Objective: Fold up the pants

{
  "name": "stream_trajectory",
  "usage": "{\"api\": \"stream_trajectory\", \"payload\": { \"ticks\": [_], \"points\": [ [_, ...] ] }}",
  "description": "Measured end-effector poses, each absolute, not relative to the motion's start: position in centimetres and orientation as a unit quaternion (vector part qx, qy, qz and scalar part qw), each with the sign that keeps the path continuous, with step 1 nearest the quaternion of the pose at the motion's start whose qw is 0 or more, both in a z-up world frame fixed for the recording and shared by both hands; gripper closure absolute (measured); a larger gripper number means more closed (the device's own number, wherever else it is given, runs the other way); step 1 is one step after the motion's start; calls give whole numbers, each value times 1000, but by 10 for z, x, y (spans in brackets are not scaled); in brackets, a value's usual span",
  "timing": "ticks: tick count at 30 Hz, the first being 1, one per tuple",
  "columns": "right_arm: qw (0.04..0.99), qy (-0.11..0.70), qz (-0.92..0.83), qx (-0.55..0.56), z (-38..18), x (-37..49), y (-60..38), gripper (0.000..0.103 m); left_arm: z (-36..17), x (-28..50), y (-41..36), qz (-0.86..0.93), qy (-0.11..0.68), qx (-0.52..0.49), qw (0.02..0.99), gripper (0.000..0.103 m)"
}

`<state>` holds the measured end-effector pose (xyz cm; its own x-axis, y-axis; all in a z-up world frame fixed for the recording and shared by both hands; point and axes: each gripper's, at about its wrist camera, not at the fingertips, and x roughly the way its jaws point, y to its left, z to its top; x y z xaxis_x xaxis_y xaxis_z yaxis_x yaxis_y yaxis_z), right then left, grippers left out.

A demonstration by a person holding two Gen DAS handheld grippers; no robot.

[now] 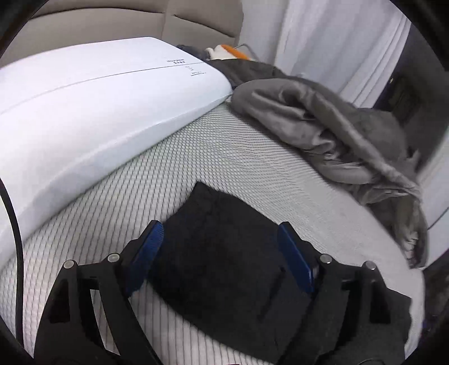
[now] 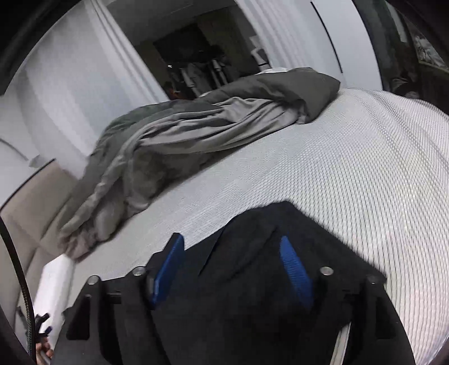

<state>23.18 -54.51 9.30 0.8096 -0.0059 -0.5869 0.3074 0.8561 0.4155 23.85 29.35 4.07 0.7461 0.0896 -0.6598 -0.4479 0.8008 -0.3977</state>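
Black pants (image 1: 224, 247) lie folded flat on the striped white mattress (image 1: 252, 157). My left gripper (image 1: 220, 227) is open just above them, its blue pads (image 1: 146, 252) spread to either side of the fabric. In the right wrist view the same pants (image 2: 252, 280) lie under my right gripper (image 2: 233, 244), which is open with blue pads (image 2: 294, 269) wide apart over the cloth. Neither gripper holds anything.
A large white pillow (image 1: 84, 106) lies left of the pants by the beige headboard (image 1: 126, 19). A crumpled grey blanket (image 1: 336, 126) is heaped along the far side of the bed, also in the right wrist view (image 2: 196, 126). White curtains (image 1: 322, 36) hang behind.
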Motion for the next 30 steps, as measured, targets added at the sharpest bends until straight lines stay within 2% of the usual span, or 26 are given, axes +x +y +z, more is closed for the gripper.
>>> {"api": "stream_trajectory", "payload": {
  "ticks": [4,9,15,16,18,19,20,21,23,25,30],
  "points": [
    [914,305,-54,262,90,188,-525,16,32,191,276,110,318,-317,887,22],
    [912,309,-10,269,79,152,-517,14,-2,160,243,68,348,-353,866,23],
    [903,309,35,297,33,137,-534,13,-45,194,233,57,388,-378,838,42],
    [896,320,37,306,22,138,-538,13,-49,200,235,63,384,-383,838,48],
    [881,345,33,322,6,142,-548,14,-58,209,238,71,378,-394,835,67],
    [876,352,27,328,0,141,-554,14,-63,212,243,78,377,-402,831,91],
    [873,355,20,334,-4,138,-560,14,-65,213,248,81,362,-416,830,101],
    [871,356,10,339,-7,135,-566,14,-65,204,255,86,331,-440,830,101],
    [865,357,-7,352,-10,128,-579,14,-52,186,253,112,306,-418,848,103],
    [857,358,3,371,-14,125,-587,14,-41,182,244,122,310,-372,867,102],
    [847,361,17,391,-24,154,-583,16,-45,188,242,128,324,-375,859,102]
  ]
}}
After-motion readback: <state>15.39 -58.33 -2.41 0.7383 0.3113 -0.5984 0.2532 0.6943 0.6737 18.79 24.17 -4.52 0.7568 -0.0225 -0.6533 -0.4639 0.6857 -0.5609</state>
